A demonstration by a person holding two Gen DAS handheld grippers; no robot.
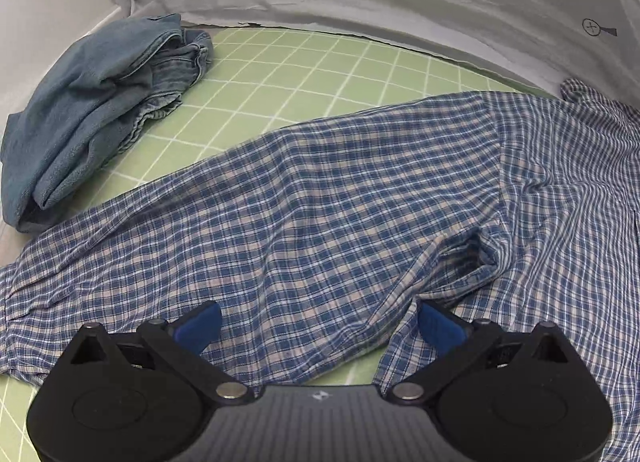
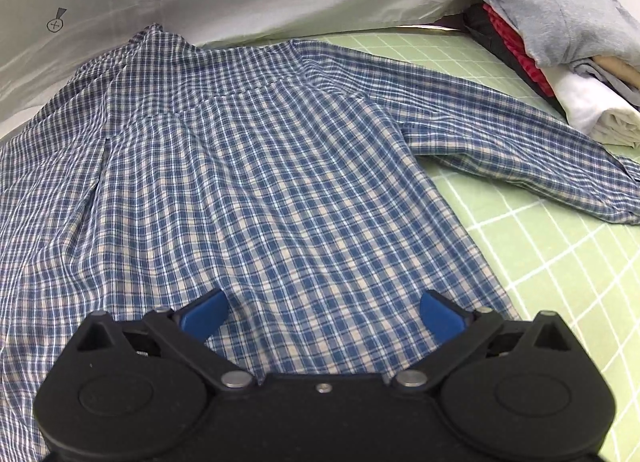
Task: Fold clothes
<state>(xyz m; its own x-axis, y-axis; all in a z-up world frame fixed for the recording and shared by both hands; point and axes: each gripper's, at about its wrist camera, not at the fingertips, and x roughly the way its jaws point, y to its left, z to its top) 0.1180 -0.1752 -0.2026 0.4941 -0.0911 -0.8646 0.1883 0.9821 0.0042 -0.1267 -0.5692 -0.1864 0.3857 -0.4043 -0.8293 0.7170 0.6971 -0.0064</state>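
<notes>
Both the left gripper (image 1: 318, 326) and right gripper (image 2: 322, 316) are hovering wide apart, gripping nothing, over the blue-and-white checked cotton shirt (image 2: 248, 181) lying spread flat on the green gridded mat (image 2: 560, 262), probably ready for folding.

Blue-and-white checked shirt (image 2: 248, 165) on a green, white-gridded mat (image 2: 560, 262); faded blue jeans (image 1: 92, 109); blue fingers (image 2: 204, 316).

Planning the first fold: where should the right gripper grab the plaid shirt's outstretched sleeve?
Probably the cuff end of the sleeve, approached from the mat side. It lies flat, stretched away from the plaid shirt body toward the folded stack, with bare green mat alongside.
</notes>
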